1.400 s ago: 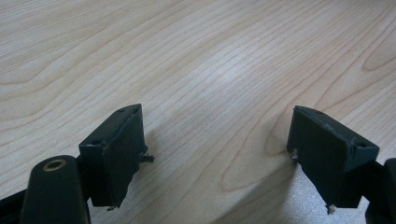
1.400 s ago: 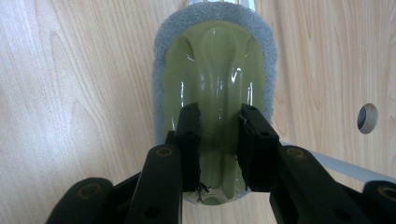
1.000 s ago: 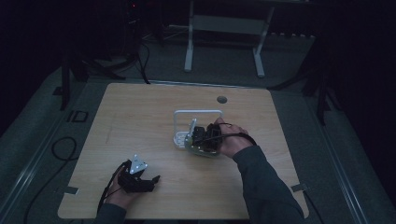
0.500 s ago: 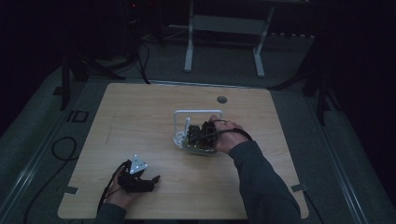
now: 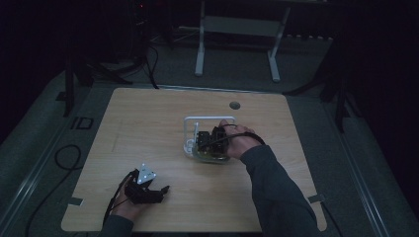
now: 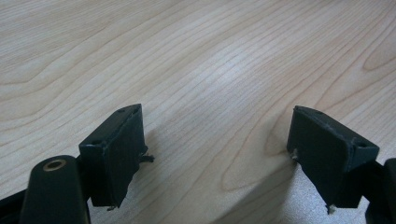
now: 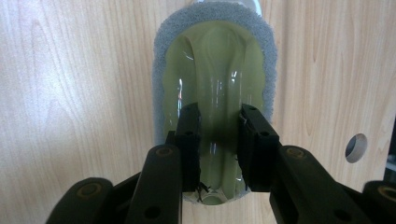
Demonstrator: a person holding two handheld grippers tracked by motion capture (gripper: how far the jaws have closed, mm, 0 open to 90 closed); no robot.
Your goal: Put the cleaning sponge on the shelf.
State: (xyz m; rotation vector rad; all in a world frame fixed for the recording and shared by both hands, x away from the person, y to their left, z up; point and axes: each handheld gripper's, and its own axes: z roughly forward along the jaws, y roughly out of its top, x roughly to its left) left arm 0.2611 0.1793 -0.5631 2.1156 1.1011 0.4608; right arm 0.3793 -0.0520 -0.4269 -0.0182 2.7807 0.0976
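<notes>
Right gripper (image 7: 218, 144) pinches a glossy yellow-green sponge's (image 7: 212, 60) ridged handle; left gripper (image 6: 217, 154) gapes, empty.

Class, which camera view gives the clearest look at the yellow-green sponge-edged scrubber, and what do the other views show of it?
The right gripper view: the scrubber is close, with its clear ridge between the right claw jaws. In the high view it is small and dim under the hand. The left gripper view shows bare table.

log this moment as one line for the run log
left tongs: open, resting low over bare table | right tongs: shut on clear handle of sponge brush | white rack: beside right hand
</notes>
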